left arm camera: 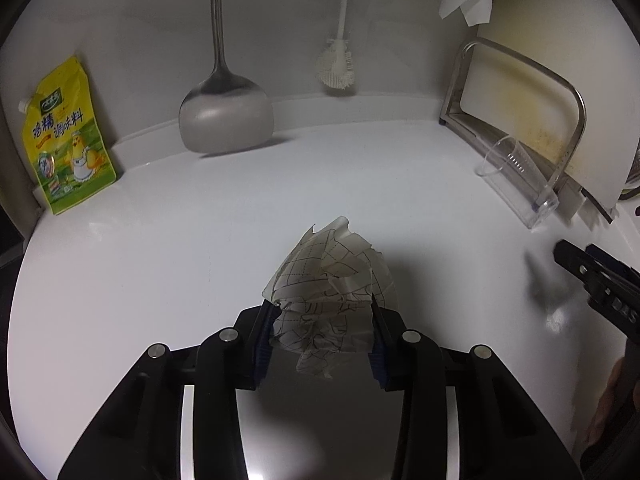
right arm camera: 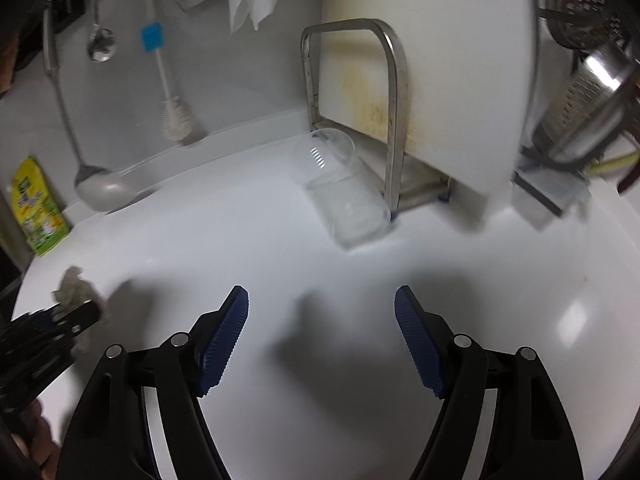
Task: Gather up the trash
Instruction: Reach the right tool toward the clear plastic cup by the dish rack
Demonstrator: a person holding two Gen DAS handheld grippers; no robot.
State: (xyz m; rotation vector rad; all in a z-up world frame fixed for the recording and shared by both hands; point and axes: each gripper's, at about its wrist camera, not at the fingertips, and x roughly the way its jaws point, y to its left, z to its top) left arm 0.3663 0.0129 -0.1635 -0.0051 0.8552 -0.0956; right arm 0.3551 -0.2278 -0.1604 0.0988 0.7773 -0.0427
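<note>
One crumpled grid-printed paper wad (left arm camera: 326, 300) pinched between blue pads of left gripper (left arm camera: 323, 332), lower centre of left wrist view, lifted clear of white counter (left arm camera: 160, 240); likely held for carrying to bin, none seen. Right gripper (right arm camera: 321, 336) spread wide, nothing held, aimed at clear plastic cup (right arm camera: 344, 188) lying on side at frame centre, against metal rack (right arm camera: 394, 120) with stained cutting board (right arm camera: 440, 80) – probably next trash. Yellow seasoning pouch (left arm camera: 66, 136) propped at far left wall; spatula (left arm camera: 224, 108), brush (left arm camera: 338, 60) hung above.
</note>
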